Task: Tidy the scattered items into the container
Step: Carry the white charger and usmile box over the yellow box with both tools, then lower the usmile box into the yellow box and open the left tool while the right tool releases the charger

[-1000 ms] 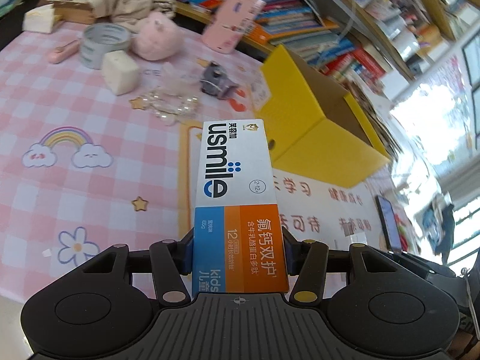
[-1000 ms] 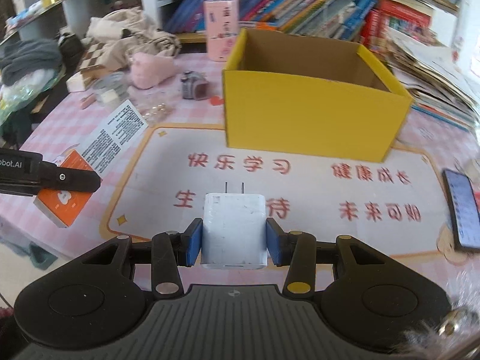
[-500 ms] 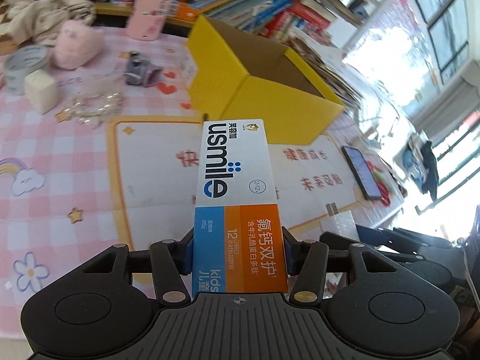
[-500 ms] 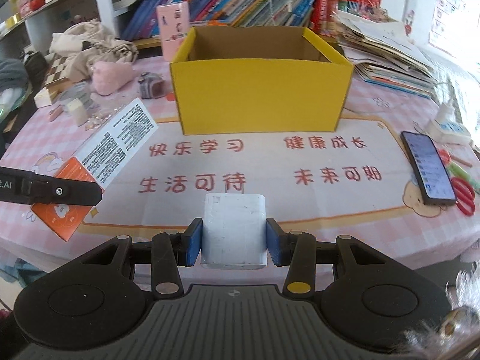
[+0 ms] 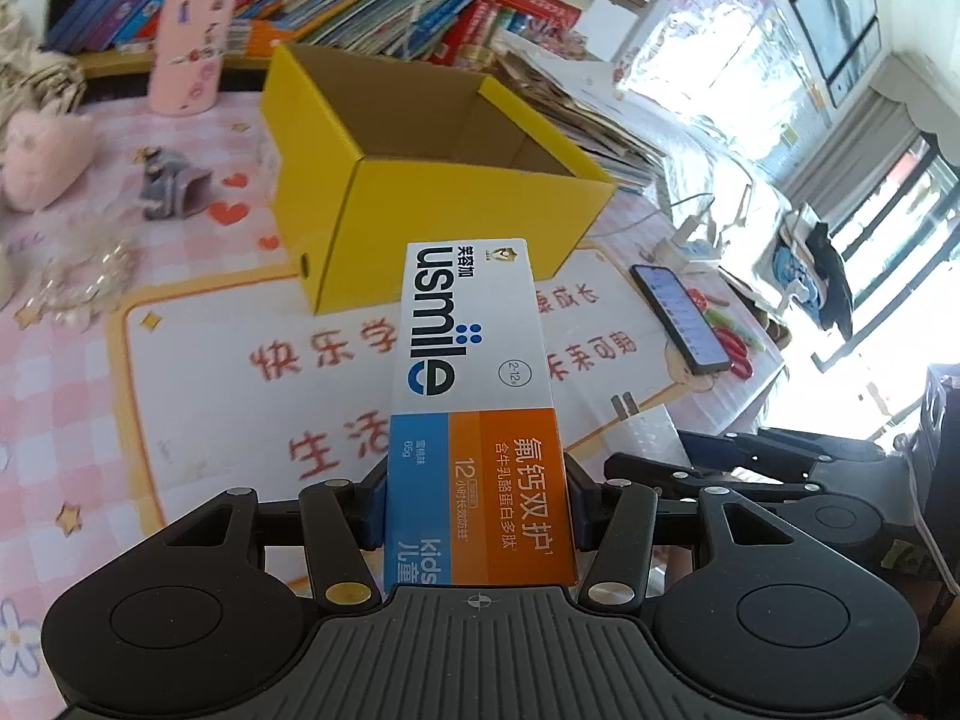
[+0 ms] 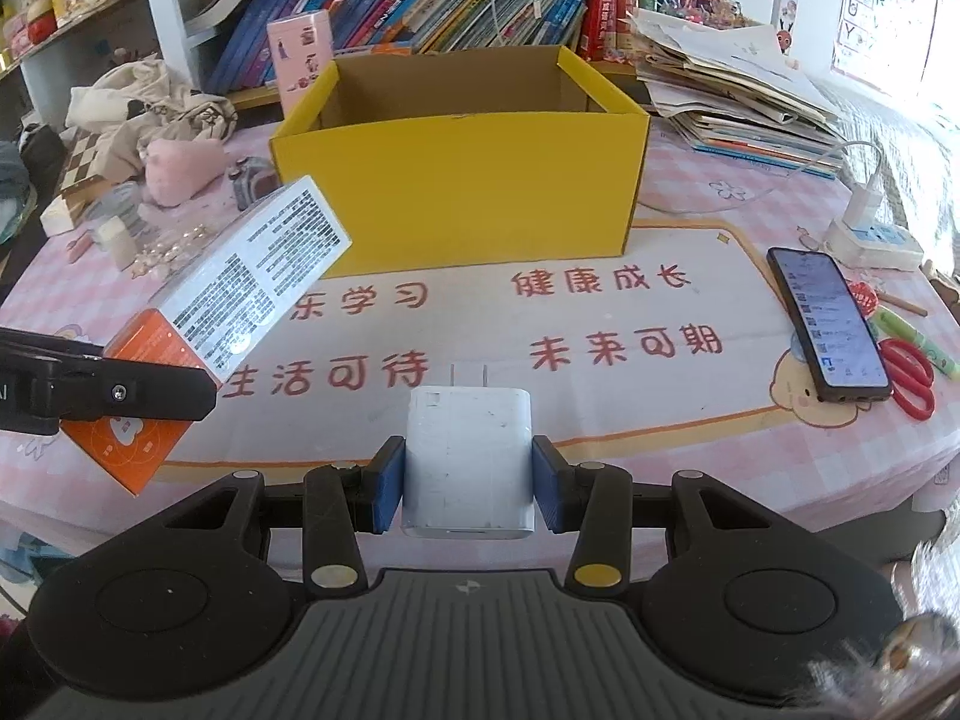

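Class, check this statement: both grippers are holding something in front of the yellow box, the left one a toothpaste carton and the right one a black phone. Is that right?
Not quite. The right gripper holds a white charger plug, not the phone, which lies on the mat; the right wrist view shows this. The rest stands: the left gripper holds the toothpaste carton, and both are in front of the yellow box.

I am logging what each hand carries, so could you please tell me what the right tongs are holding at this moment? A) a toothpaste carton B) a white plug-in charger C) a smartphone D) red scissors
B: the right tongs are shut on the white plug-in charger, prongs forward, while the toothpaste carton sits in the left tongs.
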Demonstrator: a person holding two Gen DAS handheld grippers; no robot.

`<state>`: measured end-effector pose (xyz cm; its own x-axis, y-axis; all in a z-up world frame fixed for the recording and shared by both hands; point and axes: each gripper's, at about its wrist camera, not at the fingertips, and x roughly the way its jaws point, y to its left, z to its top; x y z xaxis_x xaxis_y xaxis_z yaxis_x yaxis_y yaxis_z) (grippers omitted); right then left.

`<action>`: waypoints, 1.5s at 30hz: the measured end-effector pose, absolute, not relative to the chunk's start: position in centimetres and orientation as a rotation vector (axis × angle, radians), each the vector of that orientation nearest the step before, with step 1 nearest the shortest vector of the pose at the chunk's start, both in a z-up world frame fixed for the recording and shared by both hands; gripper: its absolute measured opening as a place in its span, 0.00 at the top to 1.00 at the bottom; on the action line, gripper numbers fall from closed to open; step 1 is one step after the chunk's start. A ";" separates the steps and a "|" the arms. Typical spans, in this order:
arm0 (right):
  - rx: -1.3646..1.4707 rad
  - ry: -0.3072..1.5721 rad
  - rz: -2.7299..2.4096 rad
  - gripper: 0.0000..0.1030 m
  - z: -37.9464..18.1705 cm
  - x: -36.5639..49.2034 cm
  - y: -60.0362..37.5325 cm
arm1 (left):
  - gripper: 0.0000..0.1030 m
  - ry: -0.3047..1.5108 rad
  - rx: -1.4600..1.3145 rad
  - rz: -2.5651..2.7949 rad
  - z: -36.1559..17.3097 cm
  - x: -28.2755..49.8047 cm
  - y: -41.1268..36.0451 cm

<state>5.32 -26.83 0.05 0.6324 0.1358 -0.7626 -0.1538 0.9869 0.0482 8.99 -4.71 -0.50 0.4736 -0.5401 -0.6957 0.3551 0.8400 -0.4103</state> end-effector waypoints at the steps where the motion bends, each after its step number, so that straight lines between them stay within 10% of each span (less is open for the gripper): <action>1: -0.023 0.869 0.167 0.60 0.1 5.5 -27.0 | 0.50 0.924 -0.213 -0.557 -0.4 9.2 -5.0; 45: -0.296 0.622 0.548 0.60 6.4 28.3 -30.8 | 0.50 0.781 -0.114 -0.292 5.2 25.4 -12.7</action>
